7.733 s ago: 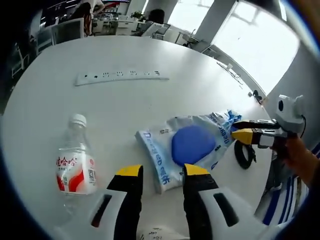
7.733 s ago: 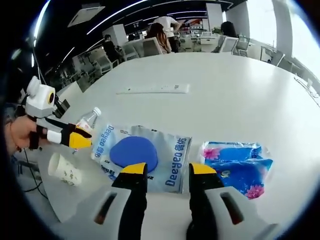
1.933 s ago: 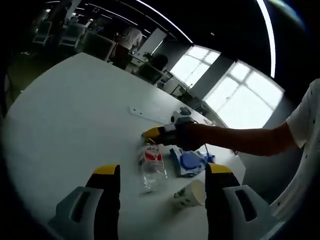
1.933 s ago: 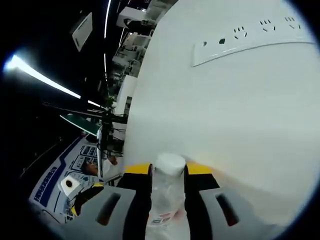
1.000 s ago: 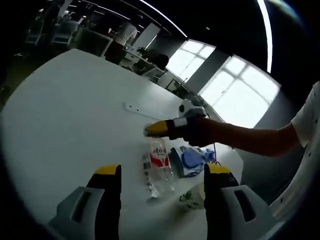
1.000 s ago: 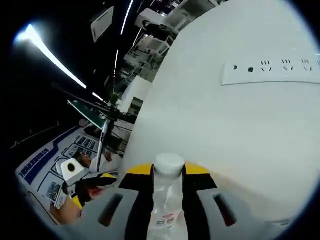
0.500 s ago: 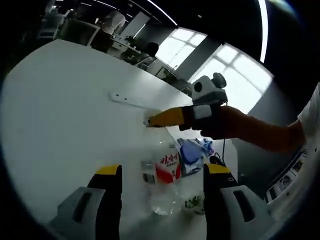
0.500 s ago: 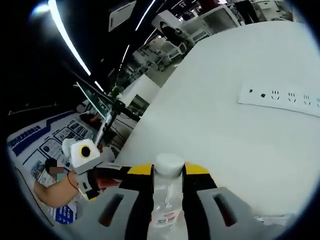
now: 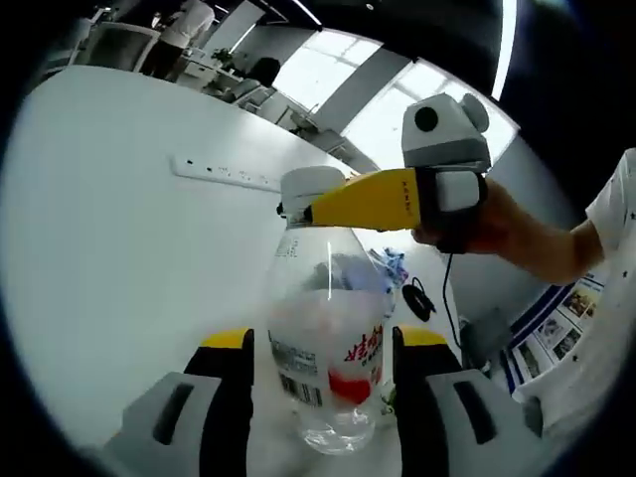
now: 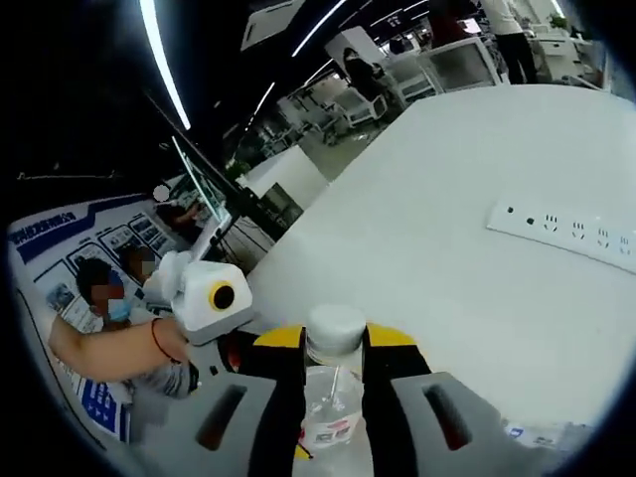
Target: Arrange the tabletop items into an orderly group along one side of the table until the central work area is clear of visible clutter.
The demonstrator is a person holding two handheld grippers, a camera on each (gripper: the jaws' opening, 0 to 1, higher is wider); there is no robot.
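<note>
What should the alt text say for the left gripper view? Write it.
A clear water bottle stands between the left gripper's open jaws while the right gripper, held in a person's hand, clamps its neck just under the white cap. Behind lie a white table and a power strip.

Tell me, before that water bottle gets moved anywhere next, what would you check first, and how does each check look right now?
1. Right gripper shut on the water bottle neck: ok.
2. Cap on the bottle: ok.
3. Left gripper fingers open, one either side of the bottle body: ok.
4. Left fingers touching the bottle: cannot tell.
5. Bottle resting on the table or lifted: cannot tell.
6. Power strip well away from the bottle: ok.
</note>
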